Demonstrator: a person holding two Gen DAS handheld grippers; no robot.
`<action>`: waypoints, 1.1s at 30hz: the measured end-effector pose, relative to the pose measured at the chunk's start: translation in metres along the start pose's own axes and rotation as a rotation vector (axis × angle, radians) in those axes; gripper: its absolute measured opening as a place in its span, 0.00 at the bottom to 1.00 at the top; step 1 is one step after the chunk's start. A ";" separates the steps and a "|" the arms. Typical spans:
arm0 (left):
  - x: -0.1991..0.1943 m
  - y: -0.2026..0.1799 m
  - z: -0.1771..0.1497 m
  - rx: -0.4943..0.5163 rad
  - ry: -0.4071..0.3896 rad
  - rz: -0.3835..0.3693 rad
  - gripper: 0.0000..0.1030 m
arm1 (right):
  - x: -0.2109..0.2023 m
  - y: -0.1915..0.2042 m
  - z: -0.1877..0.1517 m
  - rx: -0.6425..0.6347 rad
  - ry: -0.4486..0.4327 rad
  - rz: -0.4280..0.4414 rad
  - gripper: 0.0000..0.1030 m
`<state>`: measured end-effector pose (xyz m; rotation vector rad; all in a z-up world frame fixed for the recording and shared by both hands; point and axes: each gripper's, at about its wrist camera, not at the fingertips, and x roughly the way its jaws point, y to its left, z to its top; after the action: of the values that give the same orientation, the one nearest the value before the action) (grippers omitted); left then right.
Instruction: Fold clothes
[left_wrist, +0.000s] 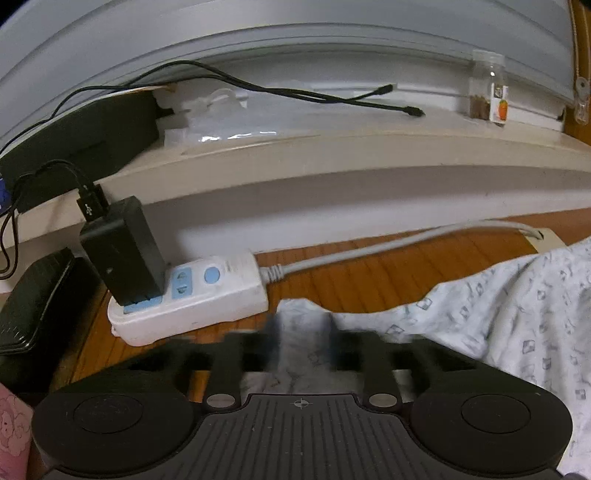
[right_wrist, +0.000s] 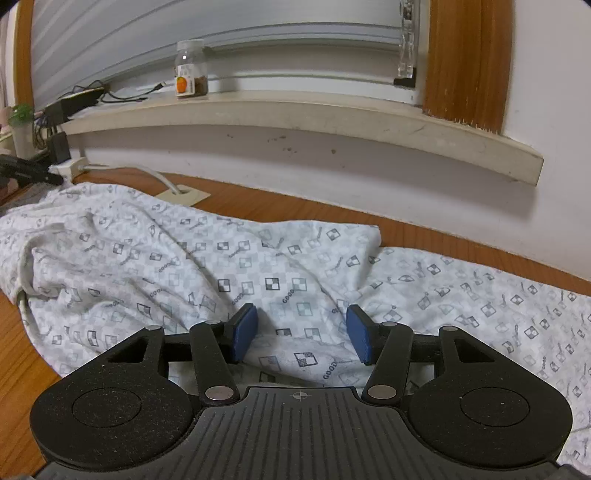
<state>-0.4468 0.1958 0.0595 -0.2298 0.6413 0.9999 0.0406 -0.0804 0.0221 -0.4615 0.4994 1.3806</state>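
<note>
Pinching a corner of the patterned garment (right_wrist: 229, 266) near the power strip (left_wrist: 192, 295), the left gripper (left_wrist: 301, 332) anchors it for folding — the right gripper (right_wrist: 301, 332) hovers unclenched over cloth spread across the counter (right_wrist: 424, 229).

Left hand-held gripper (left_wrist: 301, 332) pinched nearly closed (blurred); right hand-held gripper (right_wrist: 301, 334) agape.

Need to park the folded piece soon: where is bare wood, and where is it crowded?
Bare table runs between the garment and the wall; another strip lies at its near left edge. The window sill is free right of the jar. Crowded: the power strip, charger and cables at the far left.
</note>
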 end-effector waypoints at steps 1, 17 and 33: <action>-0.007 0.003 0.001 -0.018 -0.039 0.034 0.12 | 0.000 0.000 0.000 0.001 0.000 0.000 0.52; -0.040 -0.044 0.022 -0.085 -0.187 -0.019 0.80 | -0.002 -0.001 0.001 0.008 -0.010 -0.012 0.57; 0.028 -0.257 0.059 0.192 -0.174 -0.486 0.92 | -0.128 -0.085 -0.053 0.121 -0.009 -0.223 0.57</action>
<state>-0.1977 0.1052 0.0628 -0.1180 0.4854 0.4805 0.1060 -0.2257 0.0555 -0.3998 0.5054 1.1319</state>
